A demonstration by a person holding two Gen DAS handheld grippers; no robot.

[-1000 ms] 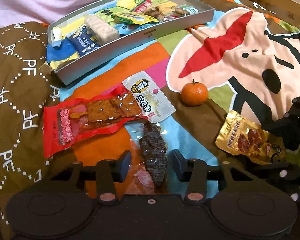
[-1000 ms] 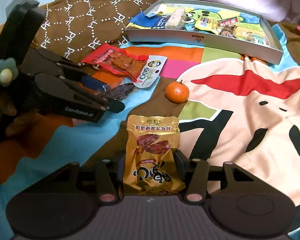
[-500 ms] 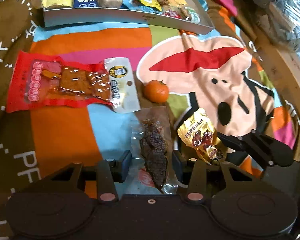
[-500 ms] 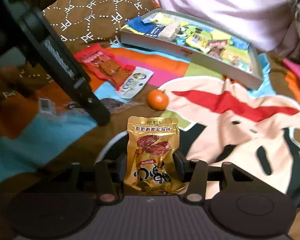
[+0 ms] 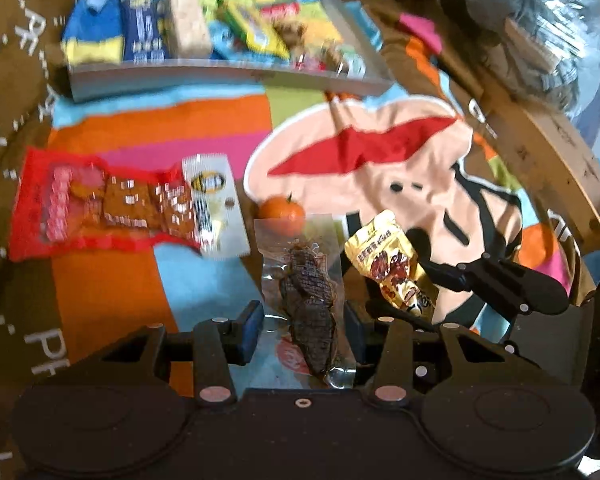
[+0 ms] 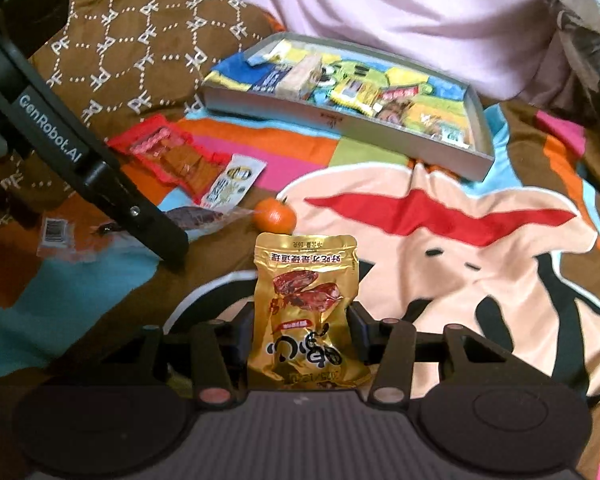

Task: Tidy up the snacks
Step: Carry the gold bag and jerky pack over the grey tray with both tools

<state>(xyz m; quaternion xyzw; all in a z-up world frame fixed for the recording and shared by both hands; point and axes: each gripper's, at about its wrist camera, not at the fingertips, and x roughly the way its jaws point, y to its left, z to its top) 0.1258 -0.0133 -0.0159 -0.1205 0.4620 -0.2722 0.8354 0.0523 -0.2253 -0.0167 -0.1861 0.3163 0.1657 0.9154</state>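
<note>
My left gripper (image 5: 304, 330) is shut on a clear pouch of dark dried meat (image 5: 306, 300), held above the blanket. My right gripper (image 6: 302, 332) is shut on a gold snack pouch (image 6: 306, 312), also seen in the left wrist view (image 5: 388, 260). The grey tray (image 6: 340, 124) full of snack packets lies ahead; in the left wrist view its wall (image 5: 220, 74) is at the top. A red tofu snack pack (image 5: 116, 208) and a mandarin (image 5: 282, 212) lie on the blanket. The left gripper's arm (image 6: 80, 160) crosses the right wrist view.
A colourful cartoon blanket (image 6: 440, 240) covers the surface. A brown patterned pillow (image 6: 140, 48) lies left of the tray and a pink cover (image 6: 380, 8) behind it. A wooden curved edge (image 5: 540, 152) runs at the right.
Both grippers have lifted with their pouches and moved closer together and toward the tray. The dried meat pouch now hangs off the blanket in front of the mandarin.
</note>
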